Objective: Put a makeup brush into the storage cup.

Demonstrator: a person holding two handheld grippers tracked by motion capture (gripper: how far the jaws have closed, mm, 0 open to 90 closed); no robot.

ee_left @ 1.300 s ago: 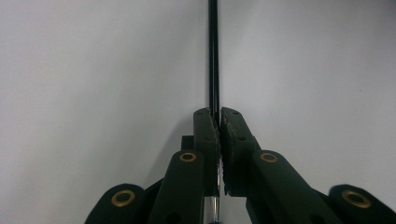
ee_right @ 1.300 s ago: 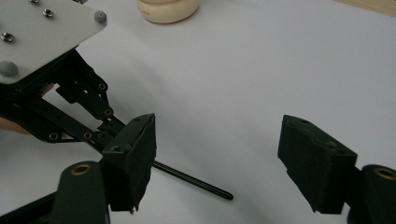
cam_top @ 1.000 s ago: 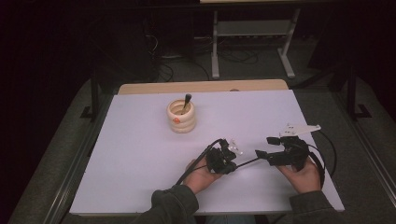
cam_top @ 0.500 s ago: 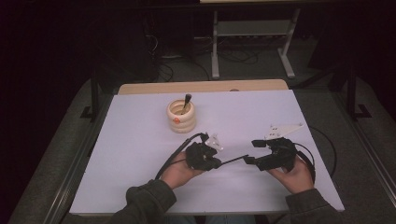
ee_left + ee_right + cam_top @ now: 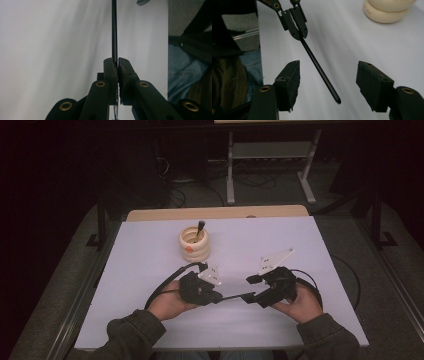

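Looking down from the high view, we saw our left tool [image 5: 216, 296] low over the near middle of the white table [image 5: 150, 320], clenched on a thin black stick [image 5: 231, 297] that ran level toward the right. From the left gripper view the stick [image 5: 114, 30] stood pinched between the two pads, its length running straight ahead over the table [image 5: 50, 50]. Behind and a little left of that hand sat a cream ribbed pot [image 5: 194, 244] with a dark tool handle leaning inside. Farther right our right tool [image 5: 251, 289] faced the left one, its jaws released and just closing in, with the free end of the stick [image 5: 322, 72] lying between the pads [image 5: 289, 80] and touching neither. From that view the left tool [image 5: 294, 20] gripped the far end, and the pot [image 5: 387, 12] stood beyond
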